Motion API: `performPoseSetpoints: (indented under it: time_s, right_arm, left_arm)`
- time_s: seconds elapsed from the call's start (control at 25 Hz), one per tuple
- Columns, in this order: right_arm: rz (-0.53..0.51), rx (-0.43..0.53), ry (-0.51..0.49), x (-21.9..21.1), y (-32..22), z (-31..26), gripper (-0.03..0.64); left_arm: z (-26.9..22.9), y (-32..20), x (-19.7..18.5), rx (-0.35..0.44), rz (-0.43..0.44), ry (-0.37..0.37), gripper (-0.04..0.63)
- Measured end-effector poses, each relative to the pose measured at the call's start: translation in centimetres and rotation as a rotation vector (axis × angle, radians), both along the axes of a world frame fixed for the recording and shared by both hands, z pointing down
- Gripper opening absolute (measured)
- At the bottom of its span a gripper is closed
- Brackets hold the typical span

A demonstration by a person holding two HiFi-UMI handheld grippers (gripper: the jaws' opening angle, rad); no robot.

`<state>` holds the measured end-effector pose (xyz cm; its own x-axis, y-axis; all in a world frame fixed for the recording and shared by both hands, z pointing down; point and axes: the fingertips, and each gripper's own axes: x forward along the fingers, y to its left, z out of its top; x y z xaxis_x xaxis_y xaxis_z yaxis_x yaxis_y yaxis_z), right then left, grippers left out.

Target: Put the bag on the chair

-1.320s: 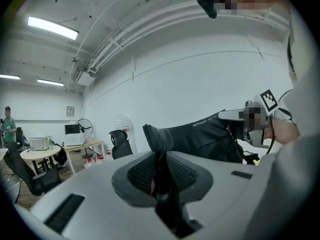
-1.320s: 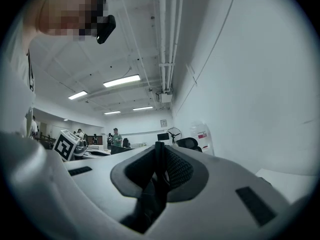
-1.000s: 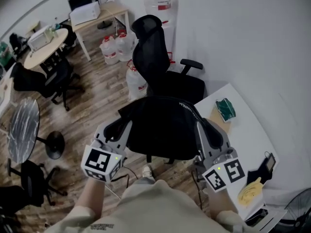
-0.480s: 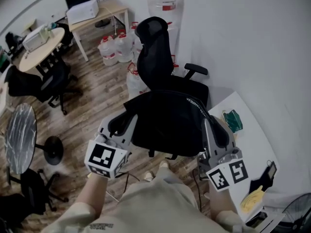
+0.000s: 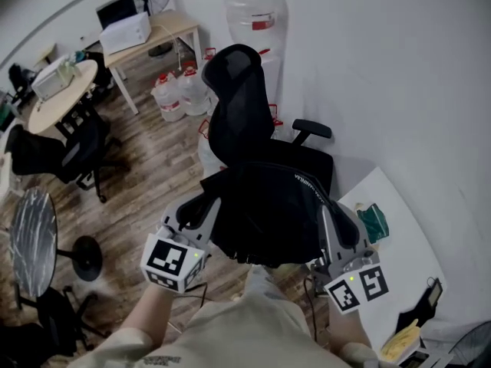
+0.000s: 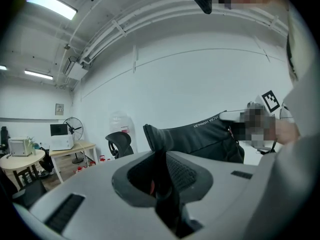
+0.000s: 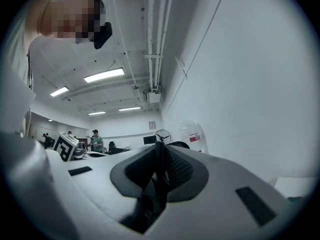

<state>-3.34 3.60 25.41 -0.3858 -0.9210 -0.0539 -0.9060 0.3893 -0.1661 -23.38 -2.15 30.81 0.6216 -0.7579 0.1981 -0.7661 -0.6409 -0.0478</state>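
Well, the person stood right up against the black office chair with the black bag stretched out between the two tongs. The left gripper had its jaws pinched on a fold of dark fabric at the bag's left end; in the left gripper view the jaws pressed on a black strip, with the rest of the bag spreading off to the right, white lettering along its edge. The right gripper was clamped the same way on the bag's right end, and in the right gripper view the jaws were closed on a thin black band running up between them.

From above, the bag hung level between both hands, just in front of the chair's backrest and covering most of the seat. I could not tell whether its underside touched the seat or hung clear of it. One armrest stuck out beside the bag on the right.

A white table stood to the person's right, close by the right gripper, with a green thing lying near its edge. Behind the chair, against the wall, stood some water jugs on the wooden floor, and farther off a round table and a desk.
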Motion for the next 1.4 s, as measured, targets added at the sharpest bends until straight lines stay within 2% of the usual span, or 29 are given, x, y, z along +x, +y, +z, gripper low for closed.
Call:
performPoseSetpoints:
  time_s: [0.32, 0.76, 1.08, 1.4]
  right_arm:
    - [0.012, 0.010, -0.029, 4.8, -10.6, 0.3, 0.063]
    - [0.087, 0.105, 0.024, 12.5, -24.4, -2.5, 0.063]
    - [0.174, 0.116, 0.046, 17.6, -29.9, -1.8, 0.063]
    - [0.299, 0.102, 0.040, 20.7, -32.0, -0.3, 0.063]
  left_arm:
    - [-0.4, -11.0, 4.6, 0.025, 0.023, -0.011, 0.078]
    - [-2.7, -26.4, 12.8, 0.130, 0.090, 0.026, 0.078]
    - [-1.8, -33.4, 18.8, 0.127, 0.154, 0.033, 0.078]
    - [-0.1, -37.2, 22.7, 0.117, 0.248, 0.046, 0.078]
